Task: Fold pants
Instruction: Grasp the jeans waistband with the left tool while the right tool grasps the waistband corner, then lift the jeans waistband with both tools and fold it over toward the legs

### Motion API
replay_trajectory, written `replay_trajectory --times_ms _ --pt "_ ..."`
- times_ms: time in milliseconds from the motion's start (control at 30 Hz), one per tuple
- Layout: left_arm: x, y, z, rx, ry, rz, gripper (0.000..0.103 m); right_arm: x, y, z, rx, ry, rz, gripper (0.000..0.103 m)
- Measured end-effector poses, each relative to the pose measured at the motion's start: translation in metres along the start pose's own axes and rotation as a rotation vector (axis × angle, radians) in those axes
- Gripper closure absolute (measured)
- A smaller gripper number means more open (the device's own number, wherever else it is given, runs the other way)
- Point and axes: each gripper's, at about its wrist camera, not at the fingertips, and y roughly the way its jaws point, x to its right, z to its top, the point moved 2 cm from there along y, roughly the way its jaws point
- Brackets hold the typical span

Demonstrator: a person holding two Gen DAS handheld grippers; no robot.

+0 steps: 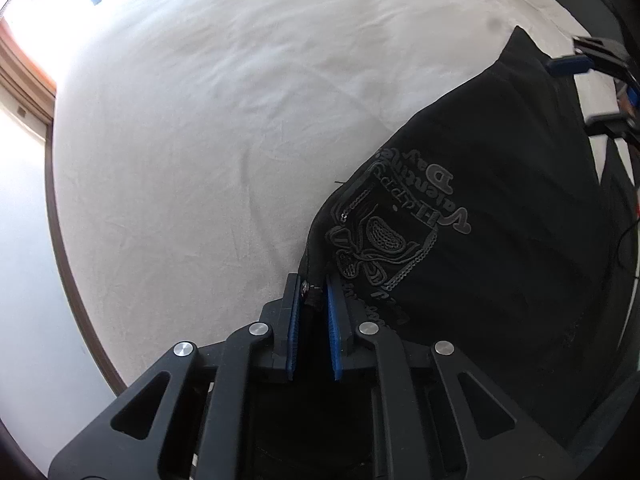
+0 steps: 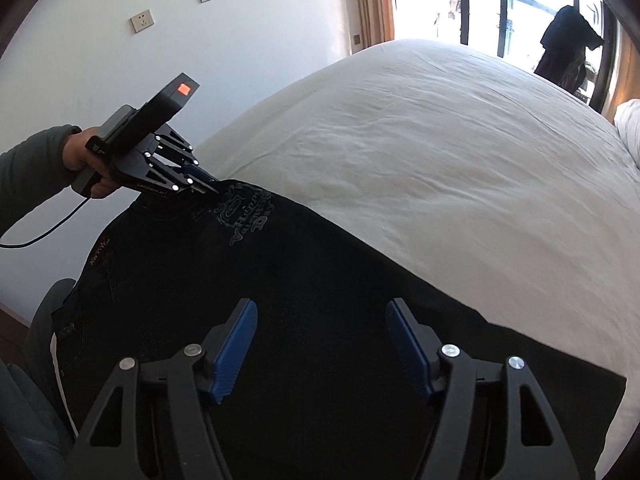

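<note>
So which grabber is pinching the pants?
The left gripper is shut on the black pants beside the embroidered design; the right gripper is wide open, holding nothing.

Bare bedsheet (image 2: 440, 152) lies open beyond the pants (image 2: 280, 280); wall (image 2: 100, 60) stands left.

Probably a bedroom: white-sheeted bed (image 2: 440, 152), wall sockets (image 2: 142, 20), window (image 2: 500, 4).

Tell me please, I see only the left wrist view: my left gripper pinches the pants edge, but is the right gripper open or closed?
Observer: The right gripper is open, jaws wide, above the black pants.
Operator: Does it hold any cloth?
Observer: No, nothing sits between its blue pads.
Operator: What is behind the bed?
Observer: Two wall sockets on the white wall.
</note>
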Motion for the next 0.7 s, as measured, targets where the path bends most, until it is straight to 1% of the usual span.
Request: replay_trajectory --times_ms 33,100,200,333,433,567,667,700 --pt "0.007 -0.008 -0.005 0.038 0.026 0.046 0.093 0.002 0.005 0.005 -0.013 -0.017 -0.009 0.040" --pt "0.016 -0.025 -0.017 0.100 0.053 0.103 0.093 0.004 0.016 0.016 -0.042 -0.052 -0.022 0.045" --pt "0.028 -0.041 -0.030 0.173 0.070 0.149 0.093 0.009 0.033 0.030 -0.075 -0.094 -0.041 0.051" --pt "0.042 -0.058 -0.036 0.239 0.102 0.197 0.093 0.012 0.052 0.040 -0.133 -0.153 -0.050 0.054" --pt "0.054 -0.069 -0.040 0.281 0.123 0.224 0.093 0.014 0.063 0.043 -0.185 -0.184 -0.059 0.054" --pt "0.067 -0.080 -0.045 0.313 0.167 0.264 0.093 0.019 0.070 0.044 -0.216 -0.206 -0.079 0.054" --pt "0.076 -0.094 -0.063 0.331 0.174 0.273 0.093 0.021 0.076 0.045 -0.242 -0.222 -0.082 0.054" --pt "0.076 -0.095 -0.064 0.335 0.173 0.273 0.093 0.021 0.077 0.044 -0.253 -0.227 -0.079 0.055"
